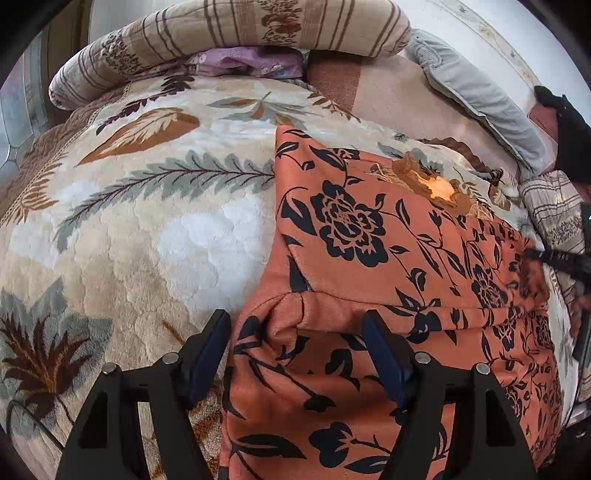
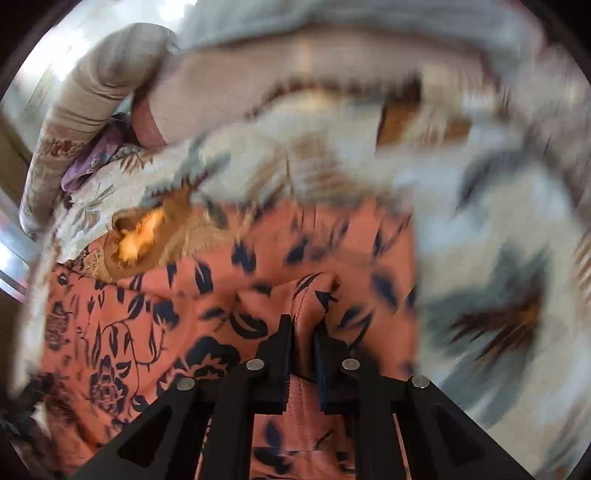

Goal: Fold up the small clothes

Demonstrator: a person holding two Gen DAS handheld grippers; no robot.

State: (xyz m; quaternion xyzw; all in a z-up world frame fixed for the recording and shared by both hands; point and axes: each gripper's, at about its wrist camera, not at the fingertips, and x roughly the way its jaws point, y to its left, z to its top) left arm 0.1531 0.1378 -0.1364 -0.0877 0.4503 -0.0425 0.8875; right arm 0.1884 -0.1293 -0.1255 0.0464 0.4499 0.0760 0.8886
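Note:
An orange garment with a black flower print lies spread on a plush leaf-patterned blanket. In the left wrist view my left gripper is open and straddles the garment's near folded corner. Its left finger stands just off the cloth edge and its right finger rests over the cloth. In the blurred right wrist view my right gripper is shut on a pinched ridge of the orange garment. That same gripper shows at the right edge of the left wrist view, at the garment's far side.
A rolled striped quilt and a purple cloth lie along the back. A grey pillow sits at the right. The blanket has a bright orange torn patch next to the garment. A dark sleeve is at the right.

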